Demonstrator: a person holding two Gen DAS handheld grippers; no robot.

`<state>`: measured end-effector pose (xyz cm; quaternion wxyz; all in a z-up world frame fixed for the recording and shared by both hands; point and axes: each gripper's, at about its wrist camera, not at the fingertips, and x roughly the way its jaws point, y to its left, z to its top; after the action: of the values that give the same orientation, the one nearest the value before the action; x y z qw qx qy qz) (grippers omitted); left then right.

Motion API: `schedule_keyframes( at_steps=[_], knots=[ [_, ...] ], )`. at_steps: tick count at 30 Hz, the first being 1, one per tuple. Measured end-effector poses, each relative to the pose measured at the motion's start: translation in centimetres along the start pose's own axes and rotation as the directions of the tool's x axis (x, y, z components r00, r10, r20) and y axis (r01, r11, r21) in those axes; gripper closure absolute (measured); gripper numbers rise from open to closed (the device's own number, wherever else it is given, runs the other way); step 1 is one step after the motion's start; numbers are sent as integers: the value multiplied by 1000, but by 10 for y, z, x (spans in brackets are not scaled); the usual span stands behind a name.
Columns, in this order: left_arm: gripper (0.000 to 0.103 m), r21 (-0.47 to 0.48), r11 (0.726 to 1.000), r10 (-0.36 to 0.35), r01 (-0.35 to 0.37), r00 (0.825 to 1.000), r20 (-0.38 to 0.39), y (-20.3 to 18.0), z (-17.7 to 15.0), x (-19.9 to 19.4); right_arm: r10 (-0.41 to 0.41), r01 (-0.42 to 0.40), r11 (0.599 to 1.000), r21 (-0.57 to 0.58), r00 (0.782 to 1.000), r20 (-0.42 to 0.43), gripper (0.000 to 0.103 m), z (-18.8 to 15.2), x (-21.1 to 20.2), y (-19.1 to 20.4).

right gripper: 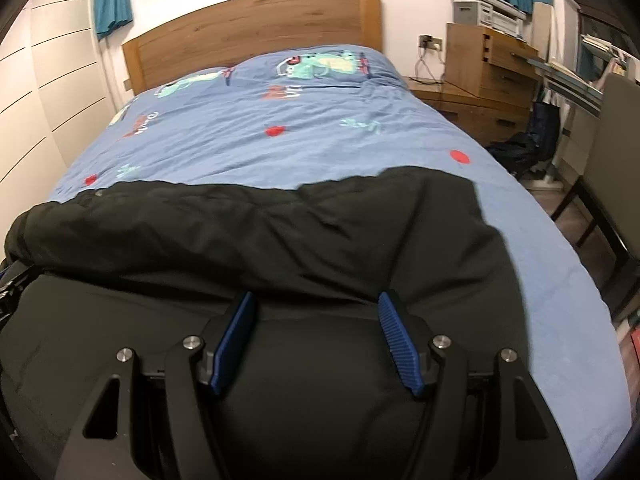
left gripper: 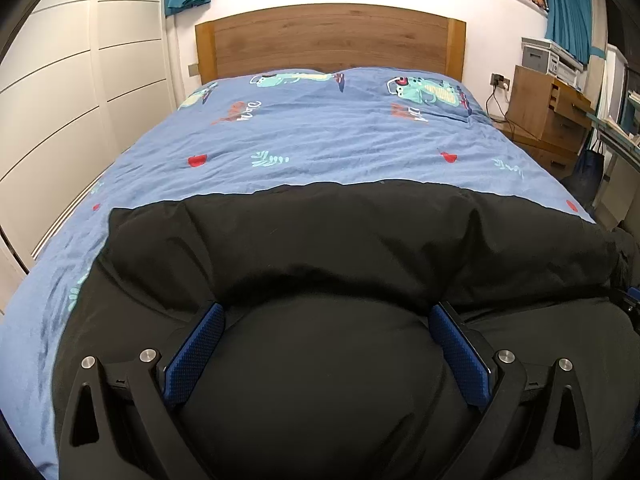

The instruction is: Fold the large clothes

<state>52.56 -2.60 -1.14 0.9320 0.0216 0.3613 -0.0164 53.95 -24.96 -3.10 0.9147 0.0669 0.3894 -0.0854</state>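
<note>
A large black padded garment (left gripper: 320, 232) lies across the near end of a bed with a blue patterned cover (left gripper: 320, 140). In the left wrist view a thick bulge of its cloth fills the wide gap of my left gripper (left gripper: 326, 310), and both blue pads (left gripper: 196, 356) press into it. The right wrist view shows the same garment (right gripper: 280, 220) bunched between the pads (right gripper: 400, 344) of my right gripper (right gripper: 316, 298), near the garment's right edge. Its far hem runs across the blue cover (right gripper: 260, 152).
A wooden headboard (left gripper: 328, 40) stands at the far end of the bed. White wardrobe doors (left gripper: 60, 100) line the left side. To the right are a wooden cabinet (right gripper: 480, 68) with a printer (right gripper: 480, 10) on it and a chair (right gripper: 612, 160).
</note>
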Motion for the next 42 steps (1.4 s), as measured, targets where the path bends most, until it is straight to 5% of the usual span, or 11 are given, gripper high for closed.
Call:
schedule_keyframes(
  at_steps=[6,11,17,24,28,34,38,42],
  knots=[
    [1,-20,999,35,-35,999,6,41,-2,-33,-57,57,998,6,998,10,40,-6,-32,-19],
    [1,-81,997,-10,8,1000,-25,81,-27,-53,40,-36,998,-56,996,74,40,-23,-72,3],
    [1,-109,993,35,-46,994,-102,109,-58,-44,94,-88,988,-126,995,41,40,-51,-69,27],
    [1,-160,975,125,-153,977,-172,152,-83,-54,-32,31,999,-36,999,-24,32,-67,-59,-27],
    [4,-175,974,122,-142,985,-119,154,-89,-84,-64,65,998,11,997,-39,32,-74,-77,-47],
    [4,-193,981,22,-30,999,-46,136,-104,-118,22,-20,998,-55,999,40,32,-85,-123,-9],
    [3,-167,986,7,-26,994,-111,127,-121,-110,98,-95,989,-112,995,19,32,-101,-124,29],
    [0,-161,986,7,-31,989,-147,132,-132,-110,90,-96,985,-146,995,-48,32,-116,-108,42]
  ],
)
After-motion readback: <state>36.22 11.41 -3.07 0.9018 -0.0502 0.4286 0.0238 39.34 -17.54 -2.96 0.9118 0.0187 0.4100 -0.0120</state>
